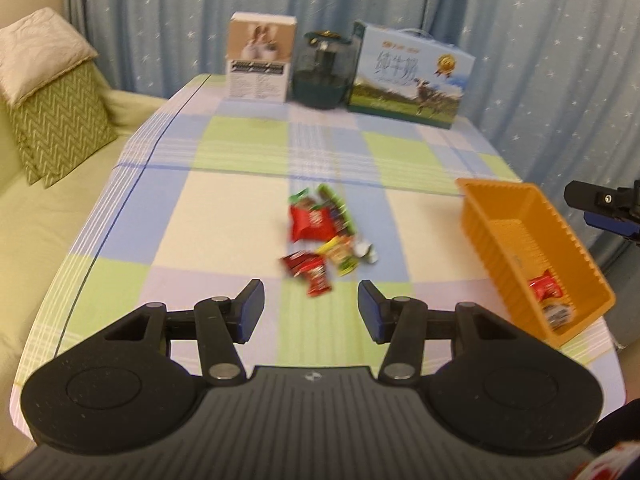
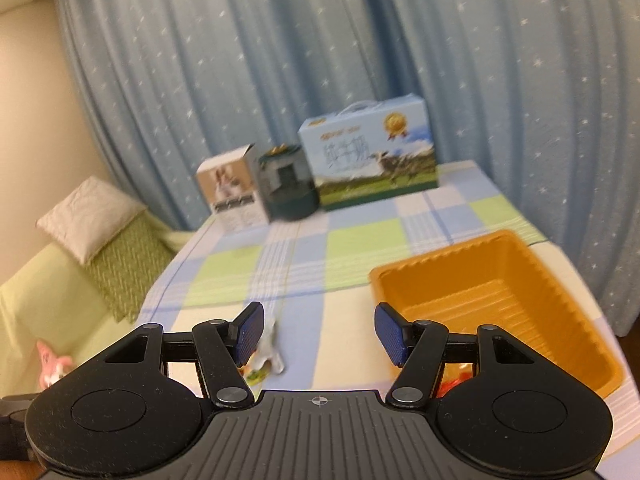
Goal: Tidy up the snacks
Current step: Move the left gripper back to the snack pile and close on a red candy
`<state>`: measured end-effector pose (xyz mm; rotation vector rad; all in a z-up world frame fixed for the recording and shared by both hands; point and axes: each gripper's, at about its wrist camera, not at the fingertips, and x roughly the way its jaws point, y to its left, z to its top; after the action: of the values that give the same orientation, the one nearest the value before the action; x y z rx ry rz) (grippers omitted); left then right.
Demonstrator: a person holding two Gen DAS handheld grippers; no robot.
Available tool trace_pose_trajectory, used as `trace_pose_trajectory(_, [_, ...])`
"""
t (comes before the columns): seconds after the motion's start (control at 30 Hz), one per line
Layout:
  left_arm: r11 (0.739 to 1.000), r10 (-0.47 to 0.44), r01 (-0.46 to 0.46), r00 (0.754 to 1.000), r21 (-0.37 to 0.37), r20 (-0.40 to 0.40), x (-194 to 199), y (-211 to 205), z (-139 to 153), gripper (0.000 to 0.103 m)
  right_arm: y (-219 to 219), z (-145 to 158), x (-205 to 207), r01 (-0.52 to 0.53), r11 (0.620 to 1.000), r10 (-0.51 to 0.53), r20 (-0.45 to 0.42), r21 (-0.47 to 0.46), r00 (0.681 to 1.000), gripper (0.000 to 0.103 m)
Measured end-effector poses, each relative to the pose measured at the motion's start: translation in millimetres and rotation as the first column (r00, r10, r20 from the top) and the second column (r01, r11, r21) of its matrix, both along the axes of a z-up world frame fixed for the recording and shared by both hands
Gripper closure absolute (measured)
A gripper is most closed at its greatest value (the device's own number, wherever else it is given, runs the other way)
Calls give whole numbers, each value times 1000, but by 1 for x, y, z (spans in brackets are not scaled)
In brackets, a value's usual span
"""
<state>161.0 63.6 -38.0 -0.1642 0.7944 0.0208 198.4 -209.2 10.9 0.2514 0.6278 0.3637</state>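
- The left gripper (image 1: pixel 311 311) hung over the near edge of the table (image 1: pixel 224 208), its fingers (image 1: pixel 251 310) spread with nothing between them, aimed down at the snacks (image 1: pixel 324 236).
- The nearest snack, a small red packet (image 1: pixel 318 280), lay just beyond the fingertips; it looked like the natural next pick, since it sat apart from the pile and could be pinched alone.
- To do it well, the fingers should probably straddle the packet across its narrow side and come down flat to the cloth, so the wrapper was caught rather than pushed away.
- The rest of the pile sat mid-table, packets overlapping; a grab there risked dragging neighbours.
- The right gripper (image 2: pixel 319 330) was also spread and empty, with a pale wrapper (image 2: pixel 269 350) just behind its left finger and the orange bin (image 2: pixel 500 300) close beyond its right one.
- The bin stood at the table's right edge, well apart from the pile, with at least two packets already in its near end (image 1: pixel 550 296); the carry should likely end above its open top before letting go.
- Boxes (image 1: pixel 408 76) and a dark jar (image 1: pixel 322 68) stood along the far edge, clear of the work.
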Motion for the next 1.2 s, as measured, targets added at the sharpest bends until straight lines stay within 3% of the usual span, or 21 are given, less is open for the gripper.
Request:
trace_pose_trajectory(0.43, [1000,-11,10,999,-28,-34,26,9,-55,56,51,-70,24,-117,991,112,-77,-57,991,42])
trace_pose_trajectory(0.57, [999,-25,24,999,-41,-43,40,2,-77,61,58,-85,37,-136,987,128,-99,-84,987,42])
trace_pose_trajectory(0.73, [999,-34,33,999,-30,-28,59,-6,-95,72,61,-94,49,-132,986,121,-108,-98,987,42])
trace_pose_trajectory(1.0, [1000,-27,27,1000,-1,1,80,-15,-108,75,62,-97,55,-113,989,101,-131,-94,986,42])
trace_pose_trajectory(1.2, [999,-33,33,999,16,3,84,-16,-109,85,63,-99,57,-114,989,101,-136,-89,985,42])
